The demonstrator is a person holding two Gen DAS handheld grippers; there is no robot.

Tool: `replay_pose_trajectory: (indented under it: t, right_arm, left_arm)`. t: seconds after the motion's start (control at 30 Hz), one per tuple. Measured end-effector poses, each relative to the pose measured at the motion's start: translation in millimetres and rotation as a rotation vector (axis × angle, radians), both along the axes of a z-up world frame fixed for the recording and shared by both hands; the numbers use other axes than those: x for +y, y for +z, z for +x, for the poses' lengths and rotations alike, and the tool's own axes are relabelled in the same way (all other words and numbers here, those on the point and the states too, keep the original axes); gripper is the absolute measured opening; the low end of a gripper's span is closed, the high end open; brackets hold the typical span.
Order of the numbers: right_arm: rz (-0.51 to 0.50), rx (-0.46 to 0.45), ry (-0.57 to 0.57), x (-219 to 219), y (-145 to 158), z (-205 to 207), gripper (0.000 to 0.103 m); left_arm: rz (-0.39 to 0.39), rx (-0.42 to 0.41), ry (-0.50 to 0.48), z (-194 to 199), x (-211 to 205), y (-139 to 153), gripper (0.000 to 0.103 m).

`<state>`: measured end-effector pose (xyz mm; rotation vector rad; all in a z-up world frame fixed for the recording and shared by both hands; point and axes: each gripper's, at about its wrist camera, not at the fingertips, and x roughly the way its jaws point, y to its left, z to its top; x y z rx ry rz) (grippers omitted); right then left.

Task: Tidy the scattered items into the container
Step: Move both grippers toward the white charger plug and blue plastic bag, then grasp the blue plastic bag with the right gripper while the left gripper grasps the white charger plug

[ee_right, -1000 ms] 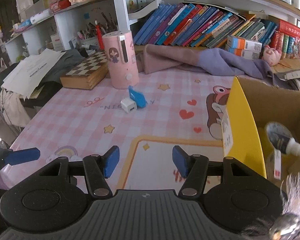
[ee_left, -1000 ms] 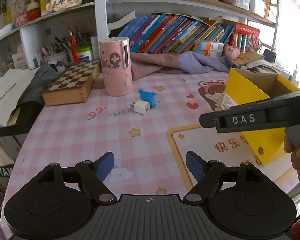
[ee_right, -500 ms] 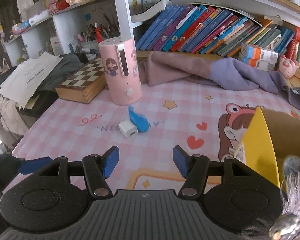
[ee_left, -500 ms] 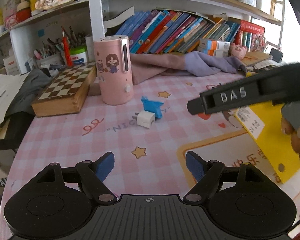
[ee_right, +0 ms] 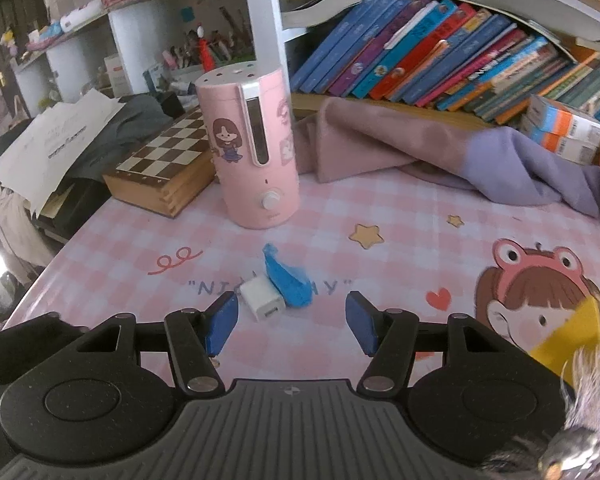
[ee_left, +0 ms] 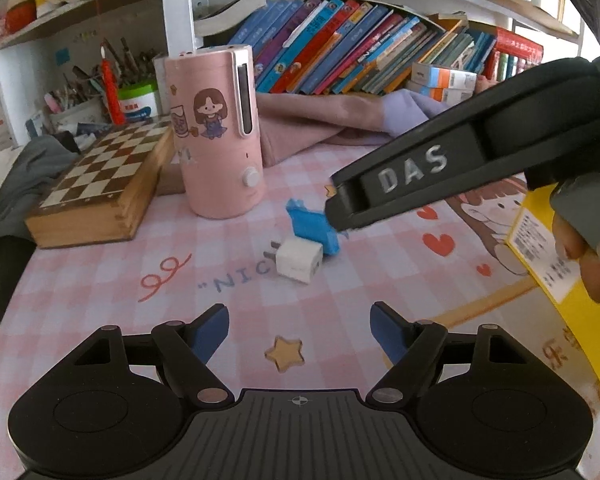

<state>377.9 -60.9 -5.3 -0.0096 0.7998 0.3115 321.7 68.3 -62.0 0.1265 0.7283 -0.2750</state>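
My right tool (ee_right: pixel 290 326) is spread, hovering just before the small white plastic charger plug (ee_right: pixel 261 304) and crumpled blue wrapper (ee_right: pixel 286 282); my left tool (ee_left: pixel 300 334) gapes too.

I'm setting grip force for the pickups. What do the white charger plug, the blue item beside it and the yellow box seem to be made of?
White charger plug: hard, smooth plastic, judging by its crisp cube edges; metal prongs show in the left wrist view.
Blue item: looks soft and crumpled, possibly cloth or foam; unclear.
Yellow box: cardboard with a printed yellow outside, thin flat walls and a stuck-on label.
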Motion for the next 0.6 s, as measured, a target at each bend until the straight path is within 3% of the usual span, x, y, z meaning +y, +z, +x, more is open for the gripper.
replay_pose_trajectory:
  t: [0.6]
  right_arm:
    - [-0.087, 0.110, 0.067, 27.3, -41.2, 69.5, 0.047]
  left_arm:
    - [-0.011, 0.006, 0.014, 49.4, -11.9, -17.0, 0.076]
